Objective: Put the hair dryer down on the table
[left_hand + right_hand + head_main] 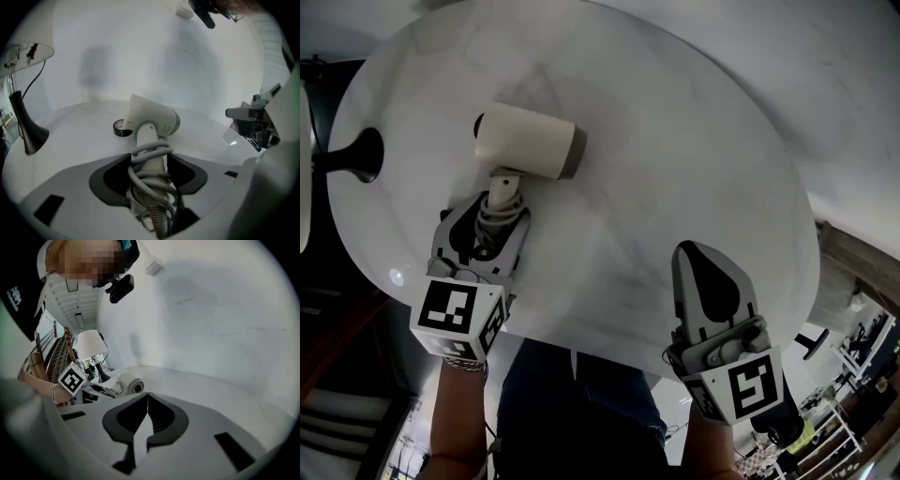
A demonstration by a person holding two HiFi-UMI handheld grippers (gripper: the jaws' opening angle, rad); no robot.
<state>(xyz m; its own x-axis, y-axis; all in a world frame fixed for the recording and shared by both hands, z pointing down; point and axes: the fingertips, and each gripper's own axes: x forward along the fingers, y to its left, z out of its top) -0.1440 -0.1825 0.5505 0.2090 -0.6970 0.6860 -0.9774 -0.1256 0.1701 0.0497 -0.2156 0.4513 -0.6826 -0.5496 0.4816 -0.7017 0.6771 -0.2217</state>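
Note:
A cream hair dryer (528,141) with a grey cord wound round its handle is held over the round white table (675,169). My left gripper (492,220) is shut on the handle; in the left gripper view the hair dryer (152,123) rises between the jaws, barrel pointing left. Whether it touches the tabletop I cannot tell. My right gripper (705,281) is shut and holds nothing, at the table's near right edge. From the right gripper (147,397) view the hair dryer (131,383) shows at the left.
A black lamp base (356,155) stands at the table's left edge, with its white shade (28,54) in the left gripper view. A small black ring-shaped thing (123,127) lies on the table beyond the dryer. A white wall rises behind the table.

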